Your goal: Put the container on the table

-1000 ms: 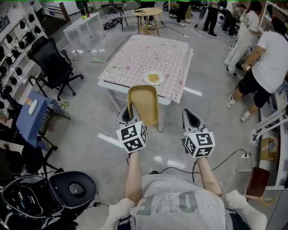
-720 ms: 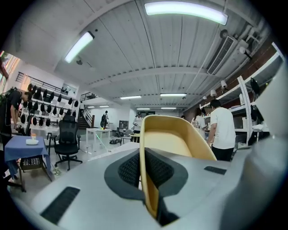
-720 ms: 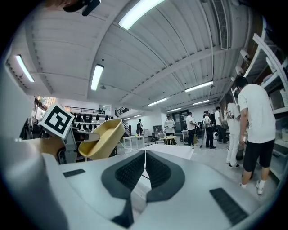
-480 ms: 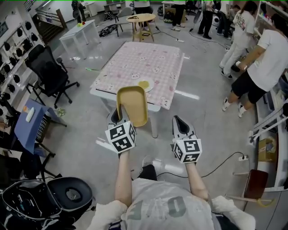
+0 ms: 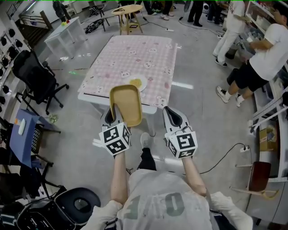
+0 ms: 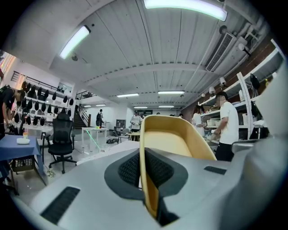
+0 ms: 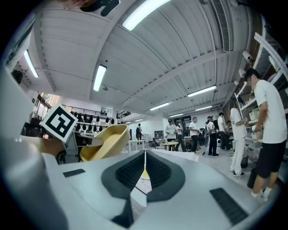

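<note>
Recorder: Container position and grip?

Observer: Yellow oblong plastic container [image 5: 126, 104] hangs in the air, carried by the left gripper [image 5: 112, 117] alone. In the left gripper view the jaws are clamped on the near left rim, with the wall running up between the pads and the tray tilted upward.

Recorder: Contents?

Observer: The inside shows only its own bare yellow floor. The round white plate [image 5: 136, 83] on the table carries a yellow patch. Cannot tell what it is.

Recorder: Right gripper?

Observer: The right gripper [image 5: 173, 116] sits just right of the container, apart from it. In its own view the pads are drawn together to a hairline slit, gripping nothing.

Recorder: Edges and room?

Observer: The rectangular table under a pink checked cloth [image 5: 135, 54] lies on the far side of both grippers. In the head view the container's far end laps over the table's near edge and the plate's near rim. Its height above the cloth cannot be judged. Cloth shows to the left, right and far side of the plate. Grey floor runs round the table. A black office chair [image 5: 33, 76] stands well to the left and a small blue table [image 5: 22, 128] is at near left. A round wooden table [image 5: 127, 10] is far off. People stand [image 5: 265, 63] at far right, well apart from the cloth.

Recorder: Writing?

Observer: Each gripper's cube bears black-and-white square markers. The cloth is printed with small animal faces. The person's grey shirt [image 5: 166, 202] has large pale characters, too foreshortened to read.
</note>
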A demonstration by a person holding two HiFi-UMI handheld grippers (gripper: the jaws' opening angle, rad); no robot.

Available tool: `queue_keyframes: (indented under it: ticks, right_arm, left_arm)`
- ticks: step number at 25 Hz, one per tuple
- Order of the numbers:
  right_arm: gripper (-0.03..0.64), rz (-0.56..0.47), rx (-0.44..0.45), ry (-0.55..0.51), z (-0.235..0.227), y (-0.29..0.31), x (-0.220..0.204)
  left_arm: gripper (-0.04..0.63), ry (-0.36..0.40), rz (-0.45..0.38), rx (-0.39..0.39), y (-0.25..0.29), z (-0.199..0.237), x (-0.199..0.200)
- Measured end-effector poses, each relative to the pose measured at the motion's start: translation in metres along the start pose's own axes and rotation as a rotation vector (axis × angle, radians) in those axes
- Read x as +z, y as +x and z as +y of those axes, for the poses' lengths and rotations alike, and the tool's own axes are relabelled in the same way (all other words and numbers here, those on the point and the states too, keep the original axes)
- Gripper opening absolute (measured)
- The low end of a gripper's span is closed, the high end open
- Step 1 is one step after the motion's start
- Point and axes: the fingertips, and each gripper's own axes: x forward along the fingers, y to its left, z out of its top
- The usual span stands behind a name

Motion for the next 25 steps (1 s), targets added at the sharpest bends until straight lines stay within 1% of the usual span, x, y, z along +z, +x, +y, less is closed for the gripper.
queue_keyframes:
  ticks: [2,5,7,10,13,15,19,22,25]
  right_arm:
    - [0.031,0.008,-0.002,-0.025,-0.004,0.03,0.001]
    - [0.031,0.011,-0.032,-0.044,-0.021,0.084,0.007]
    - [0.031,0.022,-0.064,-0.033,-0.035,0.123,0.007]
    - [0.031,0.038,-0.097,-0.015,-0.051,0.182,0.009]
    - [0.031,0.047,-0.129,-0.017,-0.064,0.237,0.014]
    - [0.031,0.055,-0.148,-0.013,-0.071,0.269,0.014]
    - [0.031,0.072,-0.172,-0.013,-0.085,0.312,0.011]
    - [0.031,0.094,-0.184,-0.022,-0.097,0.326,0.006]
    - [0.031,0.11,-0.177,-0.03,-0.107,0.338,0.004]
  left_arm:
    - [0.028,-0.012,-0.003,0.006,0.034,0.013,0.008]
    - [0.028,0.001,-0.027,-0.001,0.093,0.028,0.031]
    - [0.028,0.01,-0.035,-0.019,0.135,0.035,0.044]
    - [0.028,-0.003,-0.036,-0.054,0.194,0.046,0.056]
    - [0.028,-0.01,-0.058,-0.101,0.244,0.058,0.065]
    - [0.028,-0.007,-0.055,-0.113,0.273,0.069,0.067]
    - [0.028,-0.023,-0.02,-0.105,0.318,0.086,0.061]
    - [0.028,-0.027,0.01,-0.106,0.337,0.084,0.053]
    - [0.028,-0.024,0.032,-0.1,0.351,0.081,0.048]
